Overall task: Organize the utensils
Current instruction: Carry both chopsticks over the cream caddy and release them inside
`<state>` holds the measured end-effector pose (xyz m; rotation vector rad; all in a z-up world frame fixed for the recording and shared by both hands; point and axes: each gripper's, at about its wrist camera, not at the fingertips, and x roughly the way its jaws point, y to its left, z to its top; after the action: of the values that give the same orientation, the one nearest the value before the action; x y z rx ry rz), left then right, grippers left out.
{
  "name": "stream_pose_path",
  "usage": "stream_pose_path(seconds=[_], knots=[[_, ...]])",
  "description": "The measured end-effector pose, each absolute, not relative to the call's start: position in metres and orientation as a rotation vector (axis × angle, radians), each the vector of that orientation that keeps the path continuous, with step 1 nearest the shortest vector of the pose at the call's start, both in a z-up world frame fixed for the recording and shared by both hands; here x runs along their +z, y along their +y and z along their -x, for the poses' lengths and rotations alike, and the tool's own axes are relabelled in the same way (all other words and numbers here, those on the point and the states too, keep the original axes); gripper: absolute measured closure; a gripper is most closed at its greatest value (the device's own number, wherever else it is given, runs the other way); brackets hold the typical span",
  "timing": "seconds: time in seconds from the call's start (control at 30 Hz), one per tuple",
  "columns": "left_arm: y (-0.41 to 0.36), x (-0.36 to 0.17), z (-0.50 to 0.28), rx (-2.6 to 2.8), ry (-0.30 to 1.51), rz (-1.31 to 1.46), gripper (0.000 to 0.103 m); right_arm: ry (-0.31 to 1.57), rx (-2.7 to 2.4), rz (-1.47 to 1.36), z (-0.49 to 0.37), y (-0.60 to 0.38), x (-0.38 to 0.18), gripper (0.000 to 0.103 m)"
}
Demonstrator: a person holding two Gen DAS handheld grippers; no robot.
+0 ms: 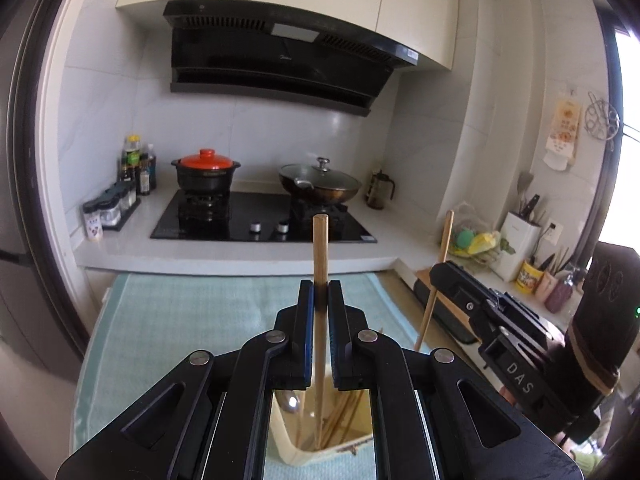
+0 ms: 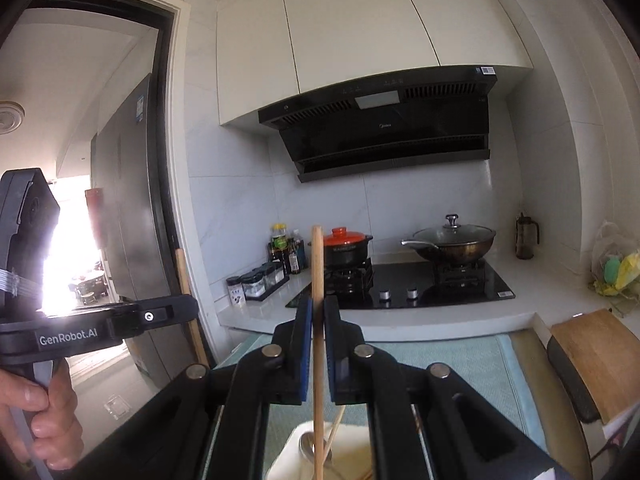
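Observation:
My left gripper (image 1: 320, 292) is shut on a wooden chopstick (image 1: 320, 248) held upright, its lower end inside a cream utensil holder (image 1: 296, 452) that holds more chopsticks and a metal spoon (image 1: 289, 400). My right gripper (image 2: 318, 312) is shut on another upright wooden chopstick (image 2: 317, 264), above the same cream holder (image 2: 288, 456) with the spoon (image 2: 308, 446) in it. The right gripper and its chopstick (image 1: 440, 264) show at the right of the left wrist view. The left gripper body (image 2: 100, 320) and its chopstick (image 2: 186, 288) show at the left of the right wrist view.
The holder stands on a light green mat (image 1: 180, 320). Behind are a black hob (image 1: 260, 220) with a red-lidded pot (image 1: 206, 172) and a lidded wok (image 1: 320, 184), and condiment bottles (image 1: 136, 168). A wooden board (image 2: 592, 360) lies at the right. Containers with tools (image 1: 520, 240) crowd the right counter.

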<state>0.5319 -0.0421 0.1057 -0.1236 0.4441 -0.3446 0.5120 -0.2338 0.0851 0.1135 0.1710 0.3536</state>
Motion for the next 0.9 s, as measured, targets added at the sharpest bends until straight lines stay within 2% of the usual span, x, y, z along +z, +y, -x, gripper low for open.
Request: stream_pose_path(seconds=[0.23,0.53,0.63,0.67,0.7,0.73,0.77,0.8,0.83,0.9], knots=[[-0.059,0.057,-0.589,-0.318,0.480,0.124,0.098,0.189,0.357,-0.146,-0.573,-0.225,0.040,0.097],[-0.071,-0.024,-0.621,-0.302,0.627,0.098,0.098,0.432,0.365,-0.156,-0.610,-0.226,-0.041,0.097],[-0.072,-0.037,-0.623,-0.289,0.680,0.096,0.095,0.525,0.373,-0.153,-0.614,-0.225,-0.056,0.093],[-0.072,-0.038,-0.624,-0.297,0.696,0.101,0.089,0.554,0.364,-0.150,-0.616,-0.226,-0.059,0.091],[-0.072,-0.037,-0.623,-0.300,0.704,0.101,0.077,0.569,0.354,-0.149,-0.617,-0.228,-0.059,0.085],[-0.072,-0.034,-0.619,-0.294,0.704,0.094,0.069,0.575,0.346,-0.151,-0.617,-0.231,-0.058,0.079],[-0.071,-0.029,-0.614,-0.285,0.694,0.085,0.053,0.575,0.338,-0.158,-0.616,-0.235,-0.054,0.075],[-0.070,-0.022,-0.607,-0.282,0.674,0.075,0.042,0.568,0.331,-0.171,-0.613,-0.241,-0.047,0.067],[-0.068,-0.013,-0.598,-0.283,0.649,0.062,0.038,0.552,0.323,-0.181,-0.608,-0.246,-0.038,0.058],[-0.066,0.003,-0.575,-0.285,0.604,0.023,0.024,0.512,0.300,-0.186,-0.593,-0.257,-0.019,0.051]])
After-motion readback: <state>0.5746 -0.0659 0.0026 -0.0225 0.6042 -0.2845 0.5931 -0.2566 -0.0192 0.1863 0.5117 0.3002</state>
